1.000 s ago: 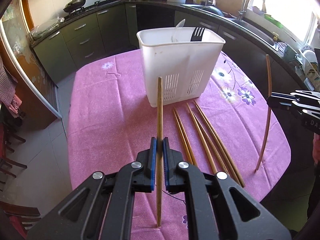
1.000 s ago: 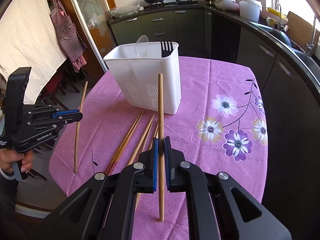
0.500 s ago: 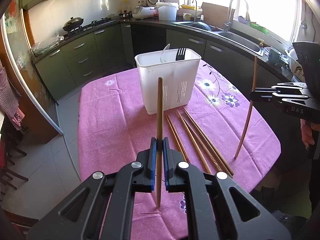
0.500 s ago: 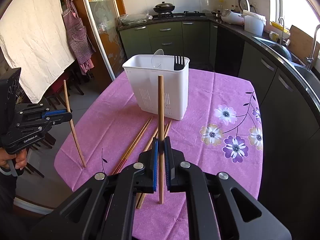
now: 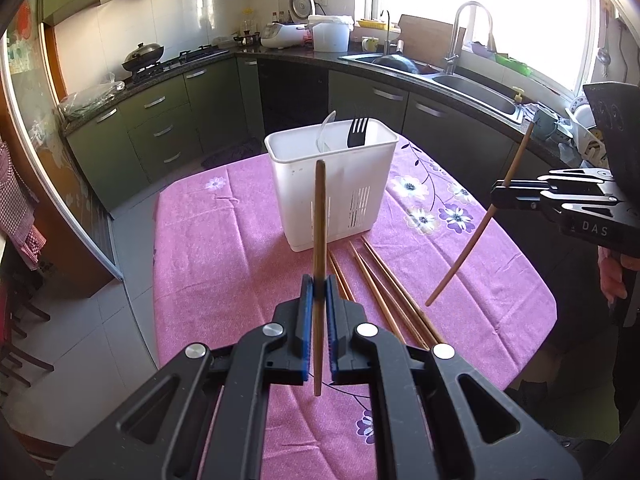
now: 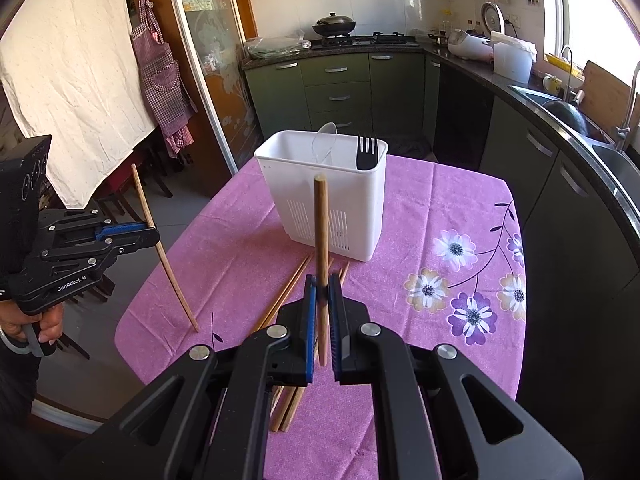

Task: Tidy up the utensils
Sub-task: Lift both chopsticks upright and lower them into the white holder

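Note:
My left gripper is shut on a wooden chopstick that stands upright, clear of the pink tablecloth. My right gripper is shut on a second upright chopstick. Each gripper shows in the other's view: the right gripper at the right with its slanted chopstick, the left gripper at the left with its chopstick. Ahead stands a white utensil holder with a black fork and a clear spoon in it. Several chopsticks lie in front of it.
The table's edge drops off near the right gripper, where a hand shows. Dark green kitchen cabinets and a sink run behind. Chairs and a checked apron are at the left of the right wrist view.
Both grippers have risen and drawn back with their chopsticks. The chopstick tips have left the cloth, and the holder looks smaller and farther off.

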Demonstrator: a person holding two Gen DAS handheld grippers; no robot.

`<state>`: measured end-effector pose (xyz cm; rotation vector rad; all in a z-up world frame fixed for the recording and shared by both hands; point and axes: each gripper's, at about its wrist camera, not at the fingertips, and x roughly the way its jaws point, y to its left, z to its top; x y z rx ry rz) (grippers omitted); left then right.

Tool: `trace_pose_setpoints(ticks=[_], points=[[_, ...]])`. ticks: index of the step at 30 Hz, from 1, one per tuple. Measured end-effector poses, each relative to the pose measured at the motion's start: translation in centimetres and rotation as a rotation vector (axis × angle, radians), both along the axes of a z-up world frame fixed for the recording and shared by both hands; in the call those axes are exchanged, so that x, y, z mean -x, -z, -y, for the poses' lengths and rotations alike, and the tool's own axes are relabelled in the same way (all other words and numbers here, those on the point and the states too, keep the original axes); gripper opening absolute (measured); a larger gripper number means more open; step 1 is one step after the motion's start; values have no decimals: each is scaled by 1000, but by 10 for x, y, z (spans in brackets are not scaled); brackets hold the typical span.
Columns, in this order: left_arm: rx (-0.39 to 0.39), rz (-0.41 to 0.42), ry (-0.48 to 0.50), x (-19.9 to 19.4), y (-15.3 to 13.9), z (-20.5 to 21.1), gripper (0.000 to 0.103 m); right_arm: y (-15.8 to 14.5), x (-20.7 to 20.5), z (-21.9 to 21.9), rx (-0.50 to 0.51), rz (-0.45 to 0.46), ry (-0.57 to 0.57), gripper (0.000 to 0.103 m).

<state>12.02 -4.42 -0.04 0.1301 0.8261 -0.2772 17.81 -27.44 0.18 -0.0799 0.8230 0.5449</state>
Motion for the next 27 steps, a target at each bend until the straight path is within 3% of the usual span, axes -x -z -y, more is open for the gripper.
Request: trace_pose_setpoints(ticks=[8, 14, 21, 24, 27], points=[[20, 6, 14, -14, -17, 3, 6, -35, -10, -9, -22, 45, -14, 7], [51, 48, 30, -27, -61, 5, 6, -89, -26, -11, -64, 109, -6, 7], [91, 220, 29, -50, -137, 12, 6, -162, -62, -8, -157, 217, 47, 7], [105, 304, 12, -68, -154, 16, 6, -172, -88, -12, -162, 234, 82, 7], [98, 344, -17, -91, -148, 21, 6, -160, -118, -19, -155, 204, 99, 7]])
